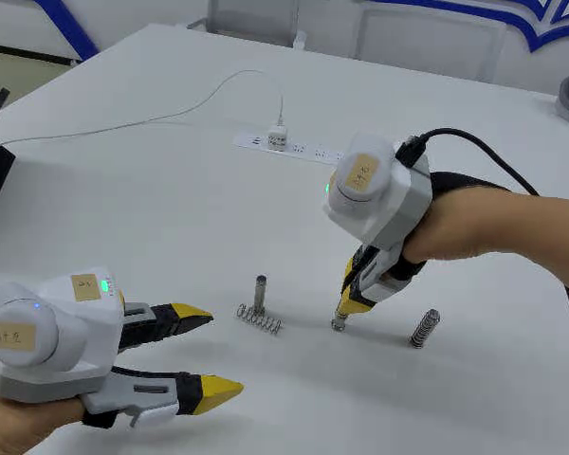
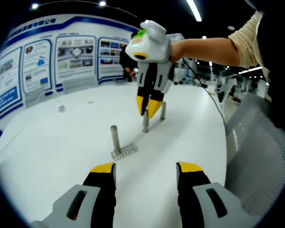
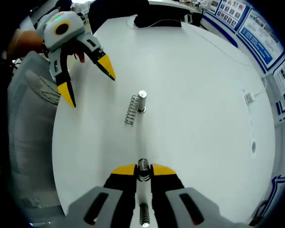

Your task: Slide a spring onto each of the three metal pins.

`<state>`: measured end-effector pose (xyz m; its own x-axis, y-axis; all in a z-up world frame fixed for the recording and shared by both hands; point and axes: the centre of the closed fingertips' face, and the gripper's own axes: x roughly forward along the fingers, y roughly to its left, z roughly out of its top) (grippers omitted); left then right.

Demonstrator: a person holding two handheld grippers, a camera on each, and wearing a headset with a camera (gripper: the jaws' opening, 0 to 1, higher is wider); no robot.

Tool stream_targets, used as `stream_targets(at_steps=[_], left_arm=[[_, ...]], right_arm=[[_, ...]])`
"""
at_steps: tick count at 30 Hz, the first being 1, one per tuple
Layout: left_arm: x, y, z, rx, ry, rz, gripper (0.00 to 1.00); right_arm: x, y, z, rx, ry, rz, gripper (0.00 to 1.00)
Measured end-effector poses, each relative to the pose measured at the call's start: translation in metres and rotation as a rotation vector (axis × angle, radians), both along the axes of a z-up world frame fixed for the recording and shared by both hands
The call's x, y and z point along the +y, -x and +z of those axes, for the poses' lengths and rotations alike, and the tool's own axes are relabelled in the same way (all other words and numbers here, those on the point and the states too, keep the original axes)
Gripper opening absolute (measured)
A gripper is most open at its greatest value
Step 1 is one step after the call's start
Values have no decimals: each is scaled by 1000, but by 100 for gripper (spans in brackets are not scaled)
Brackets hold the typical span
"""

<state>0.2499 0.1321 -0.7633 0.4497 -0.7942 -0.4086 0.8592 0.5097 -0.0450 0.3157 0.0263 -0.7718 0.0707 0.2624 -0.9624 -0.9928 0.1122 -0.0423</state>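
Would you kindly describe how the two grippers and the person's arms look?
Both the left gripper and right gripper have white-grey housings, tan paper labels, black jaws with yellow tips. A black cable leaves the right one; a black wrap covers that wrist.

Bright ceiling lights, soft shadows, fisheye edges warped, possibly blurred.

Open table around the bare pin — a loose spring (lying flat) crowds its foot.

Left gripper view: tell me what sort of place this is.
Probably an exhibition hall or demo lab: printed display boards line the wall, strip lights run overhead, and the work happens on a big white table.
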Motion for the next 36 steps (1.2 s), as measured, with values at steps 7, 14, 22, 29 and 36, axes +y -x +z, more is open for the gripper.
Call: stream_targets(at_steps=[7,14,22,29,36], left_arm=[[-1,1,-1,3,0,-1,52],[-1,1,-1,4,0,0,52],[-1,1,-1,5,0,-1,52],[-2,1,-1,5,0,-3,52],[-2,1,0,3,-1,-5,52]], right_arm=[[-3,0,-9,13,9,-9,13],[-2,2,-14,18,6,-10,13],[-3,4,-17,18,11,-7,14],[-2,4,-15,11,-2,-4,19],[5,4,-10,-10,-22,-1,23]])
